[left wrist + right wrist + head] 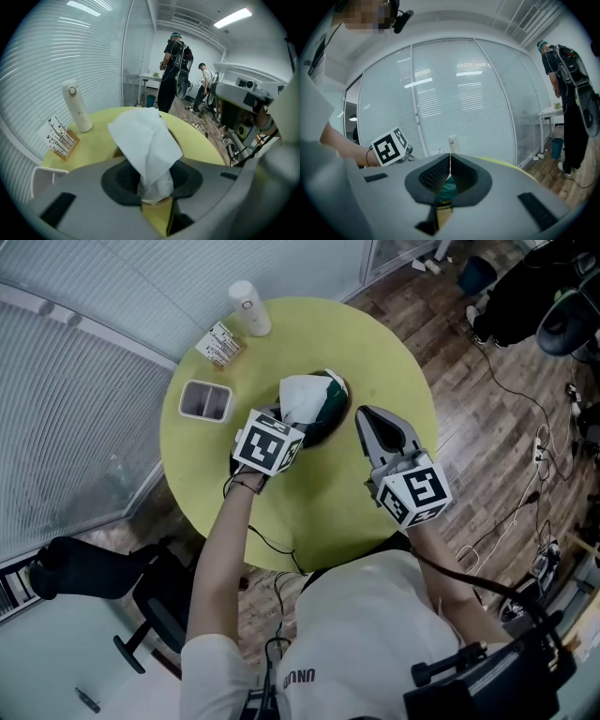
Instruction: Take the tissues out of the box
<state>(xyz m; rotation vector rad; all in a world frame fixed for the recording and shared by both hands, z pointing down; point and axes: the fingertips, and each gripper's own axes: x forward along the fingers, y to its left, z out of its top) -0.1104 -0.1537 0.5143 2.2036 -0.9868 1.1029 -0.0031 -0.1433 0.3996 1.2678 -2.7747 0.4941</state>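
Observation:
A dark green tissue box (333, 413) stands at the middle of the round yellow-green table (309, 507). A white tissue (302, 397) rises out of its top. My left gripper (284, 414) reaches in from the near left and is shut on that tissue. In the left gripper view the tissue (147, 140) stands up crumpled from between the pads of the left gripper (152, 190). My right gripper (362, 414) lies just right of the box, shut with nothing between its jaws. In the right gripper view the tips of the right gripper (450, 159) meet, with the teal box (449, 187) behind them.
A white bottle (250, 307), a patterned card pack (219, 343) and a white rectangular tray (205, 399) sit at the table's far left. A black chair (94, 568) stands at the near left. Cables (525, 409) run over the wooden floor on the right. People (176, 65) stand in the background.

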